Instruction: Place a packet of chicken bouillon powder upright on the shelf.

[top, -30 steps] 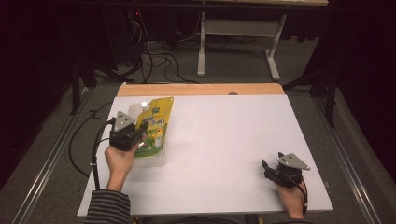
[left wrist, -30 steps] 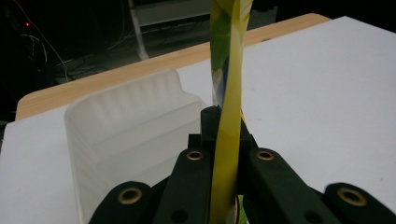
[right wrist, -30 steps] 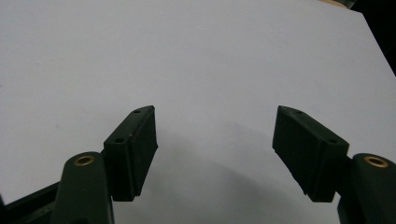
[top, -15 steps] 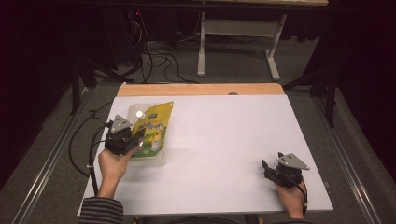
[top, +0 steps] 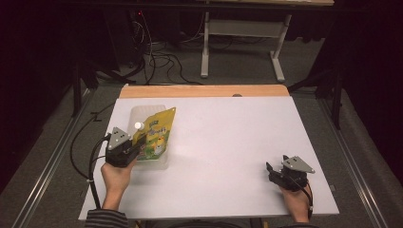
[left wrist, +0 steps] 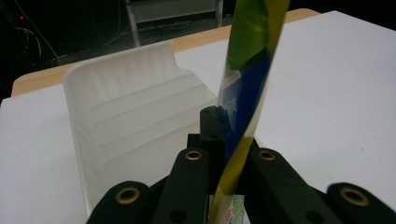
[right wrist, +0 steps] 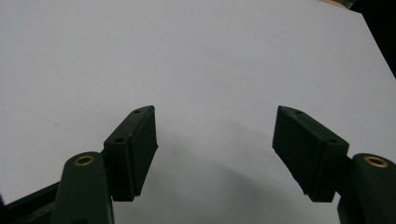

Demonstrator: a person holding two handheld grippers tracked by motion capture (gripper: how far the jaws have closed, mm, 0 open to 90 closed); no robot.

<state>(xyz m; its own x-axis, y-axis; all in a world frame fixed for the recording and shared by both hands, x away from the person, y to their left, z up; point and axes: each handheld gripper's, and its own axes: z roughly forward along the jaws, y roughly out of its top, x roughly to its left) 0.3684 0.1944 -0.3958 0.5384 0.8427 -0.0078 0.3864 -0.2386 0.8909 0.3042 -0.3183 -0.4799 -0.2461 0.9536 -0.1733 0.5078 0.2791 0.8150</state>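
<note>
A yellow, green and blue spouted pouch [top: 156, 134] with a white cap hangs over a clear plastic tray [top: 161, 164] at the table's left. My left gripper [top: 135, 148] is shut on the pouch's lower edge. In the left gripper view the pouch [left wrist: 247, 88] rises edge-on from between the black jaws, with the ribbed tray [left wrist: 135, 116] behind and to the left of it. My right gripper [top: 272, 172] rests near the front right of the white table [top: 228, 142]. Its jaws stand wide apart in the right gripper view, my right gripper [right wrist: 215, 154] holding nothing.
A wooden strip [top: 204, 90] runs along the table's far edge. Beyond it stand a white table frame [top: 237, 42] and loose cables [top: 157, 52] on the dark floor. A black cable [top: 92, 161] trails from the left gripper off the table's left side.
The left hand has shifted a little toward the near edge and down with the pouch, which now leans more over the tray's right side. The right hand has kept still.
</note>
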